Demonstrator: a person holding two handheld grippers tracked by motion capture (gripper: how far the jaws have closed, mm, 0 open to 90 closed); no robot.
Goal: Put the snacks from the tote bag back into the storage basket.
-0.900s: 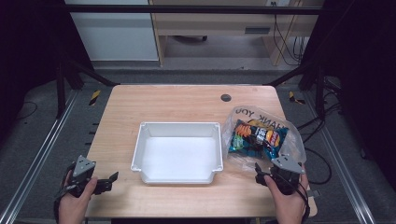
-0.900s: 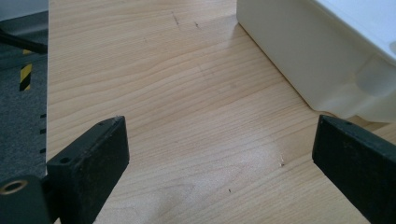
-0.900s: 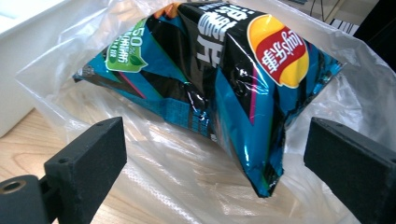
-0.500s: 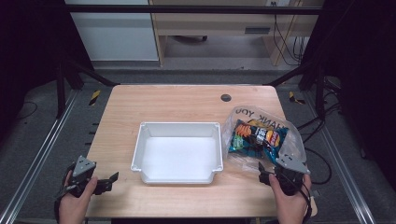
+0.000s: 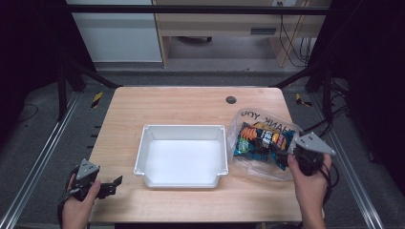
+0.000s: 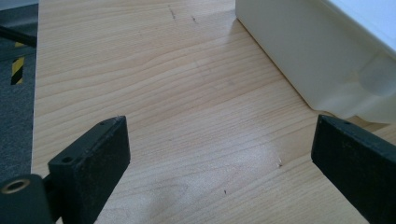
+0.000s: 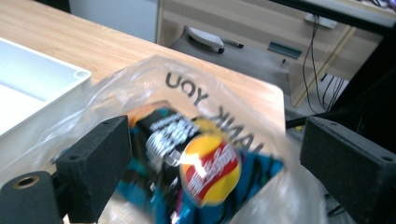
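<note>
A clear plastic bag (image 5: 263, 143) printed "THANK YOU" lies on the right of the wooden table (image 5: 191, 102), with colourful snack packets (image 5: 260, 138) inside. My right gripper (image 5: 292, 153) hovers open over the bag's near right edge; in the right gripper view its jaws stand wide apart on either side of the bag (image 7: 205, 154). An empty white bin (image 5: 182, 155) sits mid-table. My left gripper (image 5: 113, 183) is open at the table's near left corner, with bare wood between its jaws and the bin's wall (image 6: 317, 56) to its right.
A small dark round hole (image 5: 231, 99) marks the far part of the table. Metal rails run along both sides of the table on the grey floor. A desk with cables stands behind.
My right gripper has moved forward and up the table's right side, onto the bag's near right edge. The left gripper has stayed put.
</note>
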